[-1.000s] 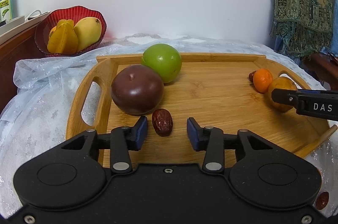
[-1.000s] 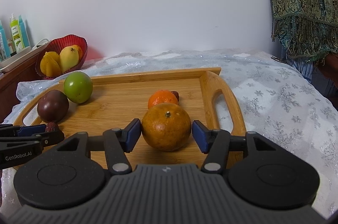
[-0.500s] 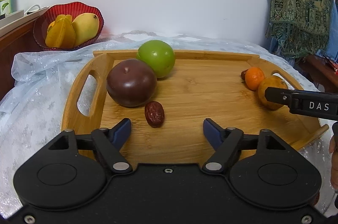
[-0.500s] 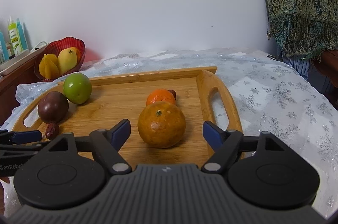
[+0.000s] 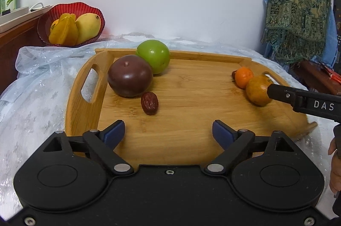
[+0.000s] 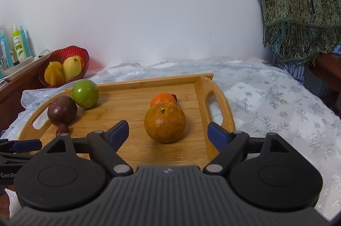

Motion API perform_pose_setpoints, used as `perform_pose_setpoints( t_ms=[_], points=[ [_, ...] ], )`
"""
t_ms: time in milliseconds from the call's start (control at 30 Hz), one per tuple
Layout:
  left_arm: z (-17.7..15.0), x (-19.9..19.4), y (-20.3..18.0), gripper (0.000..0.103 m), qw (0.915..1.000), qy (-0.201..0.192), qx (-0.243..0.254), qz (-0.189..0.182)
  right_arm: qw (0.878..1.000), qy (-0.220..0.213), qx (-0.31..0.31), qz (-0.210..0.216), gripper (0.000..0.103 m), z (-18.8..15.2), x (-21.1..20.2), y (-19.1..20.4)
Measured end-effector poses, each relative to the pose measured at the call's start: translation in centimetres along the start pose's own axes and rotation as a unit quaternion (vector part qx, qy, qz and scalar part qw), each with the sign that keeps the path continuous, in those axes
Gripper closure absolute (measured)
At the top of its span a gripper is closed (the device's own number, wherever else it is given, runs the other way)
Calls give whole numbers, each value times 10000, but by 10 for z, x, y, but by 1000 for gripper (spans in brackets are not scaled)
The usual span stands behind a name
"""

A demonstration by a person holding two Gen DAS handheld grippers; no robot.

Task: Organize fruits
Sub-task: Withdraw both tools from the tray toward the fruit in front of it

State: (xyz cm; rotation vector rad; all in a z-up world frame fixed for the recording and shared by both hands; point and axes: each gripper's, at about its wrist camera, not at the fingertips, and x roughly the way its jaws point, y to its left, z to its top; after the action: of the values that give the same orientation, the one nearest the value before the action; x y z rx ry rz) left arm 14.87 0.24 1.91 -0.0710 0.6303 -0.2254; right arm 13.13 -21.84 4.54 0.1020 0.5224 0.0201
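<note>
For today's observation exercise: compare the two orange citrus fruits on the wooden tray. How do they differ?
The large orange is far bigger than the small tangerine. The large orange is dull brownish-orange and blotchy; the small tangerine is bright, clean orange. The large orange lies nearest the open right gripper; the small tangerine sits behind it. Both are round and rest on the wooden tray.

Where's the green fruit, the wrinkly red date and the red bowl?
Green fruit (image 5: 153,56), left wrist view, middle of its skin.
Date (image 5: 149,103), left wrist view, middle of its wrinkled top.
Red bowl (image 6: 82,54), right wrist view, right wall.
</note>
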Motion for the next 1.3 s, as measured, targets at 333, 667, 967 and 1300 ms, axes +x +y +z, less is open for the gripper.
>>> perform_pose_setpoints(
  t_ms=[333,667,967,1300],
  points=[
    [-18,-41,-1,8,9995,-301,-108,-78,9993,-359,-32,10,8,-25,-45,4],
    [-49,-70,-6,3,9990,-427,-36,-80,9980,-563,-288,93,2,-58,-76,19],
    [-61,-71,-12,2,9988,-463,134,110,9965,-461,-685,-103,4,-70,-77,32],
    [-64,-65,-15,34,9993,-306,235,-30,9962,-295,-807,134,26,-75,-74,40]
  ],
)
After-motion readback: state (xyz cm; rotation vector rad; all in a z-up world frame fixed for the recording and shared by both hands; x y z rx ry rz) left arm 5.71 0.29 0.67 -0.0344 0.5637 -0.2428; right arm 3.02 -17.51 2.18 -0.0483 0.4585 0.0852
